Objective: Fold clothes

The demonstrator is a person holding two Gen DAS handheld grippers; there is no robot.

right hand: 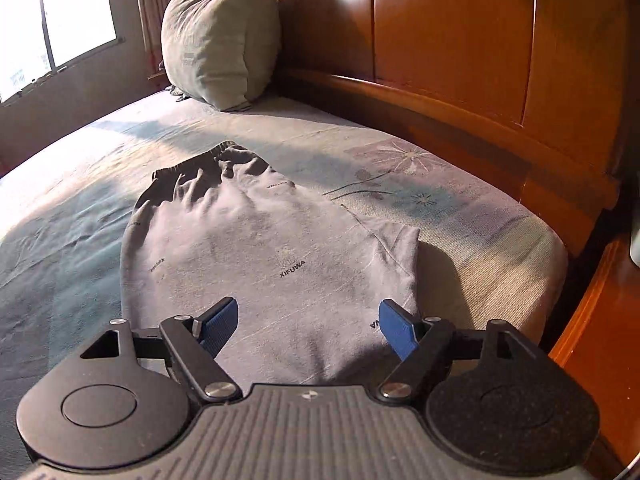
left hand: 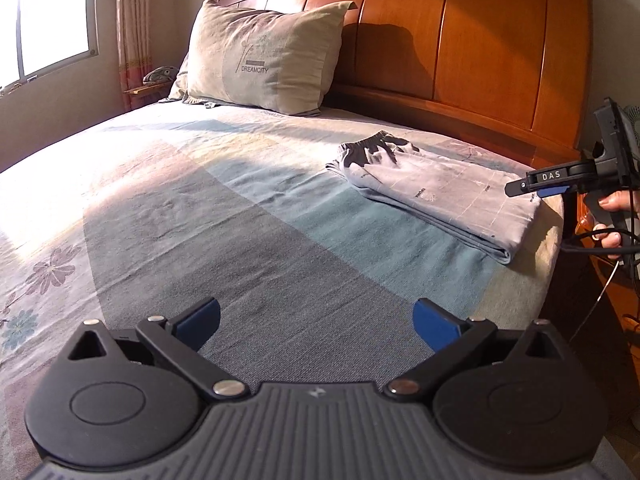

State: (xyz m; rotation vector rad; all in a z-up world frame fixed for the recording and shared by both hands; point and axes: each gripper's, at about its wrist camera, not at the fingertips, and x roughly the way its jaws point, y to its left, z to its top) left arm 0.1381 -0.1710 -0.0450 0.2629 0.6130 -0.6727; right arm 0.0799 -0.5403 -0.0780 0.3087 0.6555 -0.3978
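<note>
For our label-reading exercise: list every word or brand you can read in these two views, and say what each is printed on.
"DREAMCITY": on the pillow.
"DAS": on the right gripper, seen from the left wrist view.
"XIFUWA": on the folded grey garment.
The smaller prints elsewhere on the garment are too small or skewed to read.

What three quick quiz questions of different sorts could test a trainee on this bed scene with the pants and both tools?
1. True or false: the left tool grips the grey pants.
2. Multiple choice: the pants' waistband points toward A) the pillow B) the right tool C) the floor.
3. Fill in: the pants lie folded on the ___.

Key: 1 false, it is open over bare bedsheet; 2 A; 3 bed.
</note>
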